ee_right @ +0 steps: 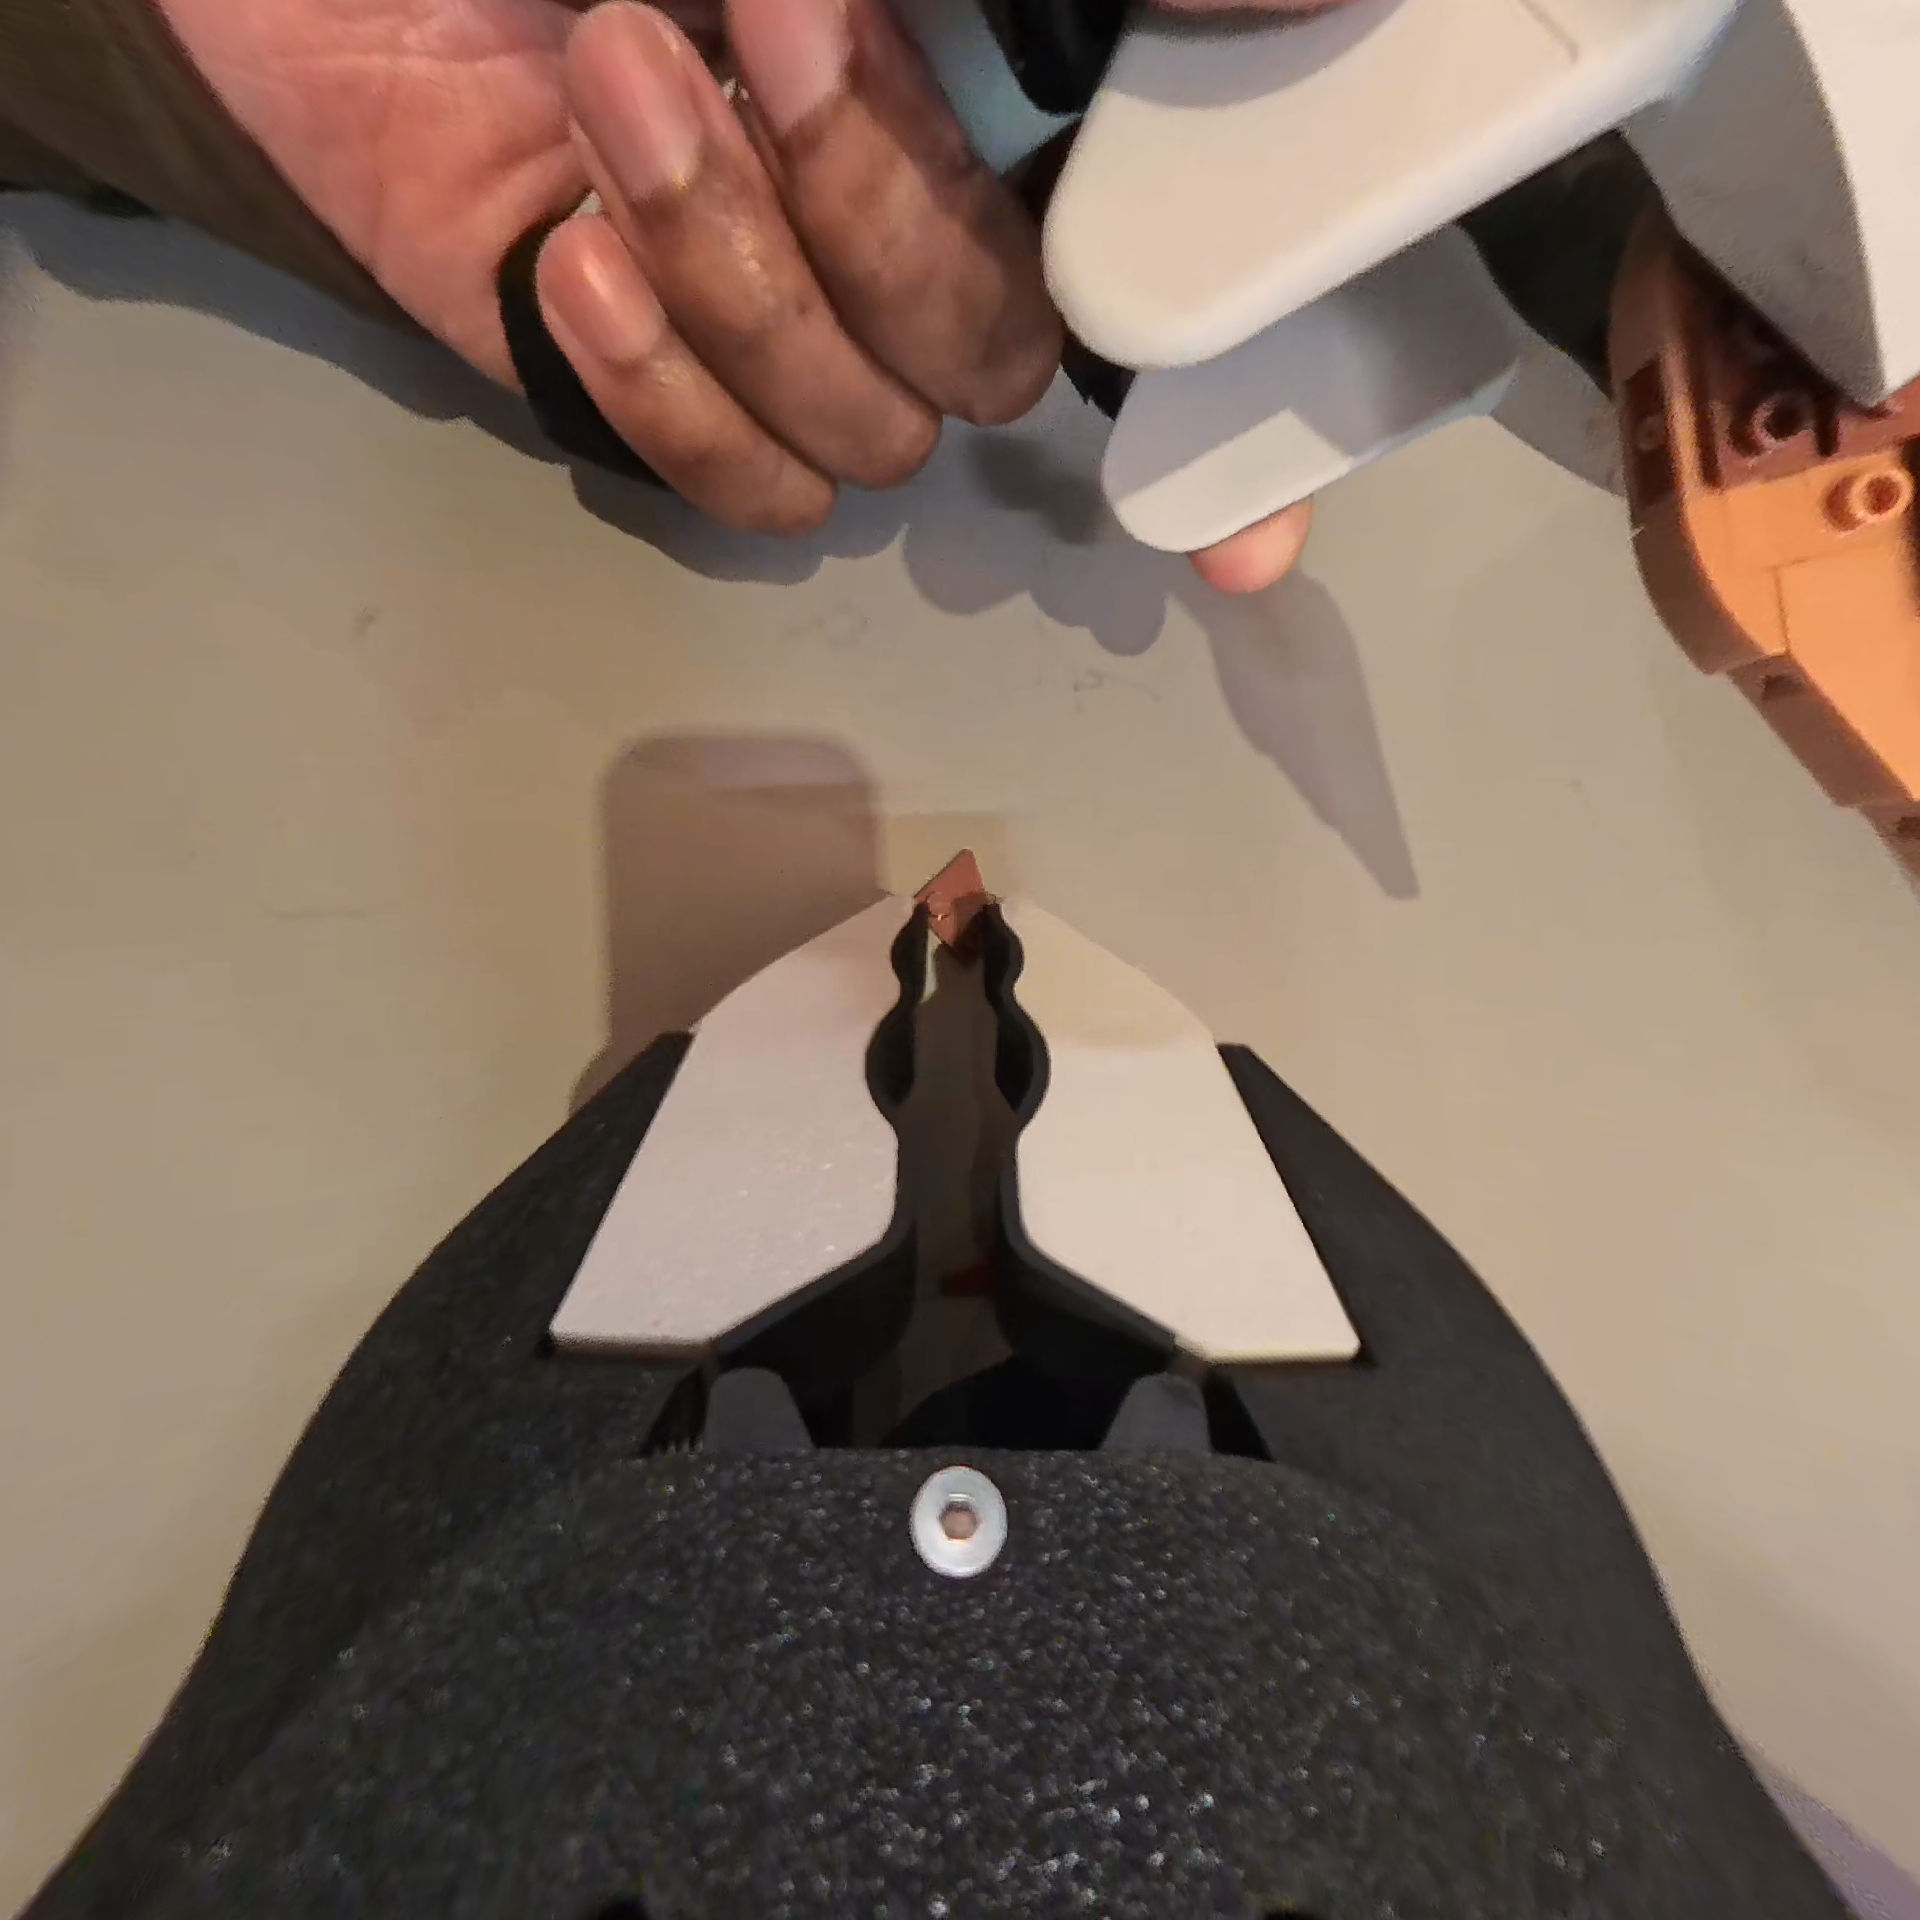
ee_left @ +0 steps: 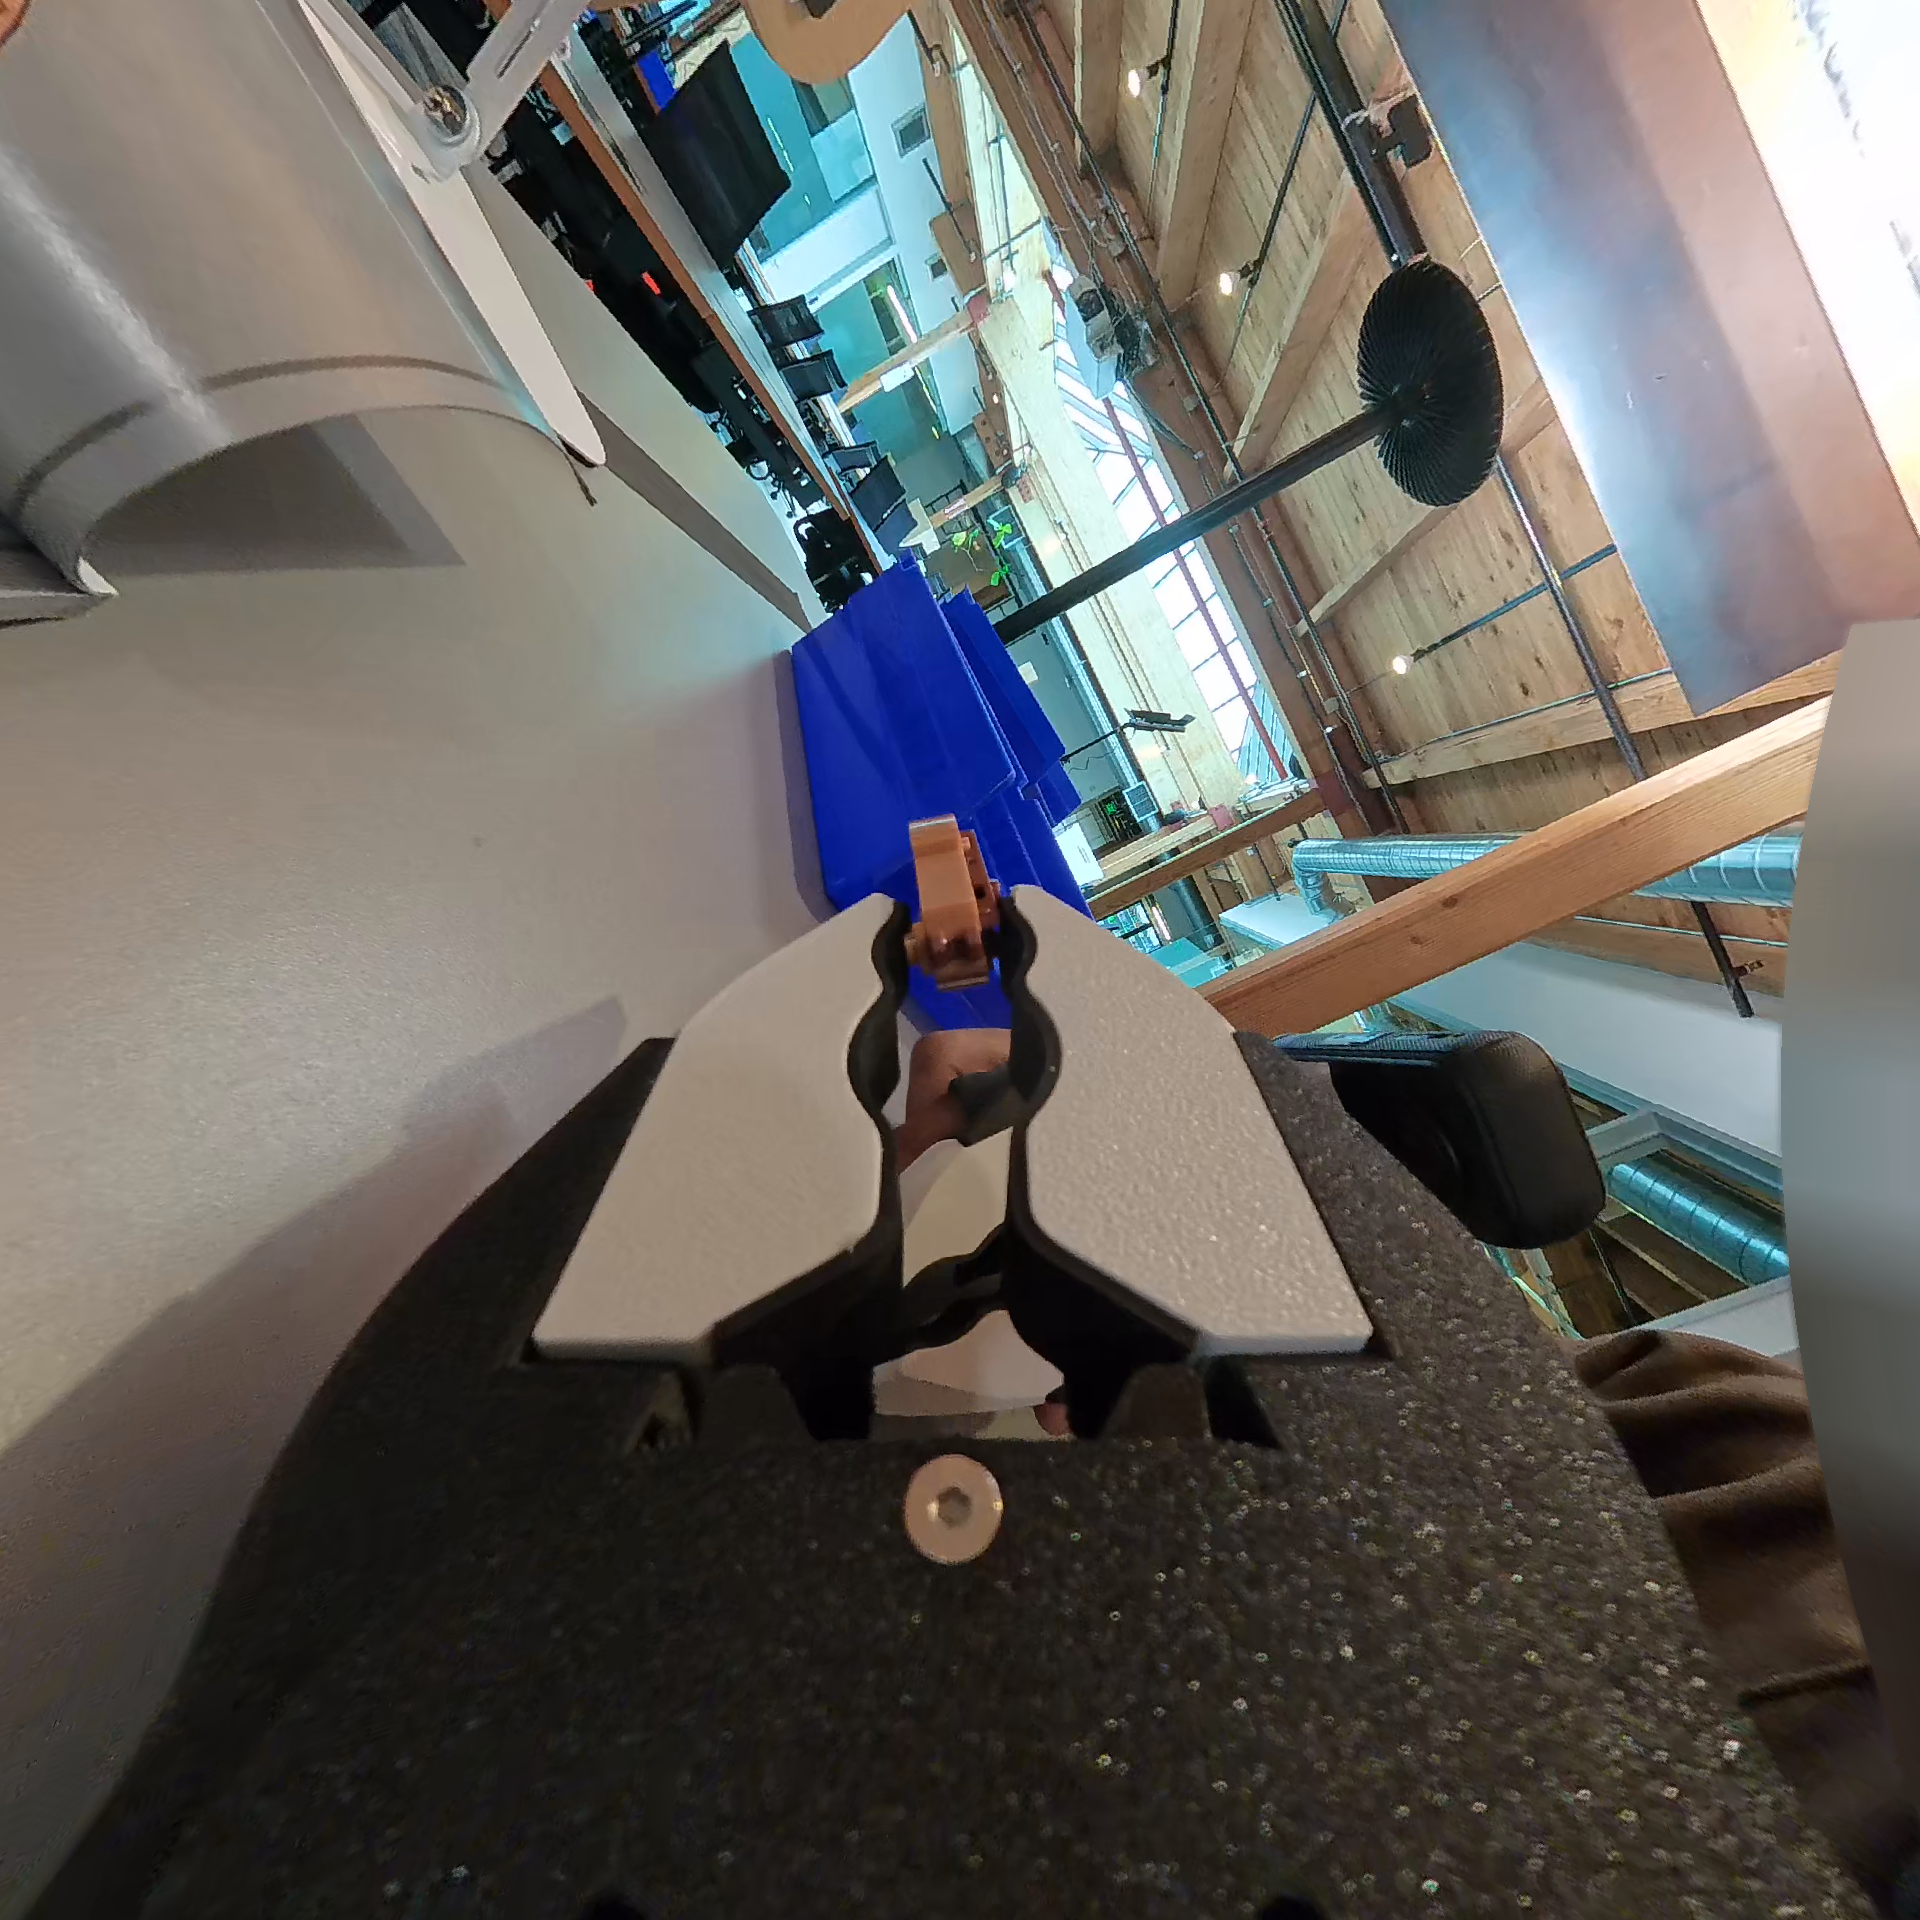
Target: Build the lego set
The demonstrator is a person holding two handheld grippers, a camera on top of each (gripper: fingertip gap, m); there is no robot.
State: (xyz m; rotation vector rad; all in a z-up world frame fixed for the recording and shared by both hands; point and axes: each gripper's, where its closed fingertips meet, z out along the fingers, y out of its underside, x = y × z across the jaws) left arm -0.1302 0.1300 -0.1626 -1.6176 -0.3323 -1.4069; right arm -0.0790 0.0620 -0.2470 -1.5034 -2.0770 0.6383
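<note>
The left claw (ee_left: pixel 954 925) is clamped on a tan and brown lego assembly (ee_left: pixel 948 899), which sticks out past its tips, tilted up off the worktop (ee_left: pixel 364 831). Beyond the assembly lies a stack of blue bins (ee_left: pixel 914 727).

The right claw (ee_right: pixel 954 914) is clamped on a single small brown piece (ee_right: pixel 951 896), pinched at the very tips and held just above the worktop. Up and to the right of this claw, in the right wrist view, the same assembly shows several bricks already joined, with open studs on top. A hand (ee_right: pixel 665 239) grips the left tool up and to the left.

Judged from this, the build is partly done: a multi-brick body exists, and the small piece is not yet attached. It and the assembly are apart, so bringing them together and pressing is what looks left here. How many more pieces remain cannot be told.
</note>
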